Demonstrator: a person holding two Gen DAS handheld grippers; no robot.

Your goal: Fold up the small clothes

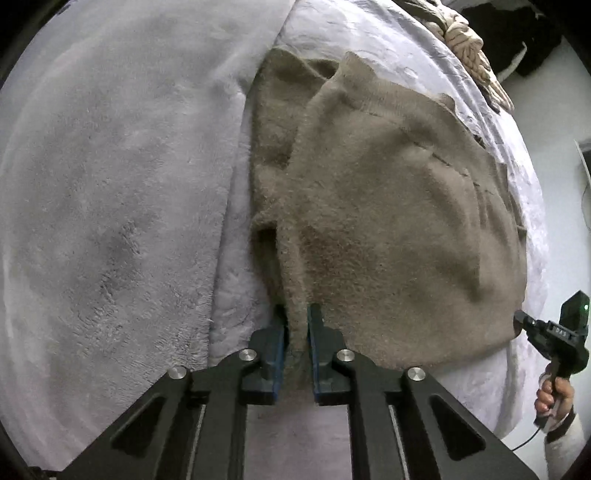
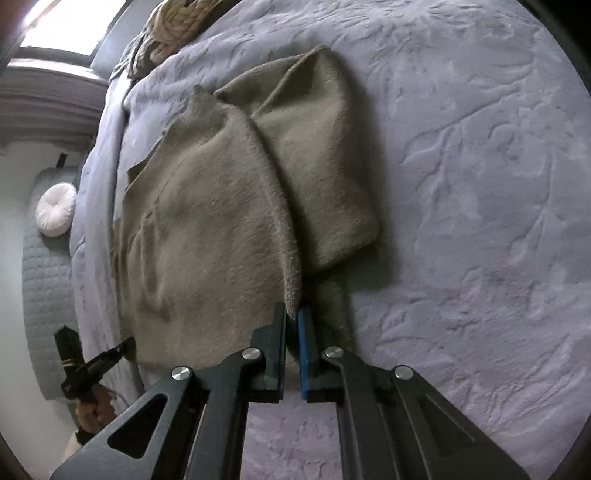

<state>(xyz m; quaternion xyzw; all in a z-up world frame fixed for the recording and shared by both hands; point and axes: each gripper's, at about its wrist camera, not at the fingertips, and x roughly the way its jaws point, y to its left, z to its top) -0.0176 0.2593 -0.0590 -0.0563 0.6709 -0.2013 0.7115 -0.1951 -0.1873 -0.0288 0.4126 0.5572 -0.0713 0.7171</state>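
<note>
Fold half done: taupe fleece garment (image 1: 388, 221) pinched between left gripper (image 1: 295, 332) jaws and right gripper (image 2: 294, 325) jaws; final folds left.

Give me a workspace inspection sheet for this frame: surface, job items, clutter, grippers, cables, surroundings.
Surface: grey plush blanket on a bed, rumpled.
Job's things: taupe knit garment, partly folded, one flap lying over the rest.
Clutter: cream chunky knit at the far edge.
Grippers: left gripper shut on a garment edge; right gripper shut on a garment edge.
Cables: thin black cable below the right hand.
Surroundings: round white cushion on quilted grey bedding; bright window.
</note>
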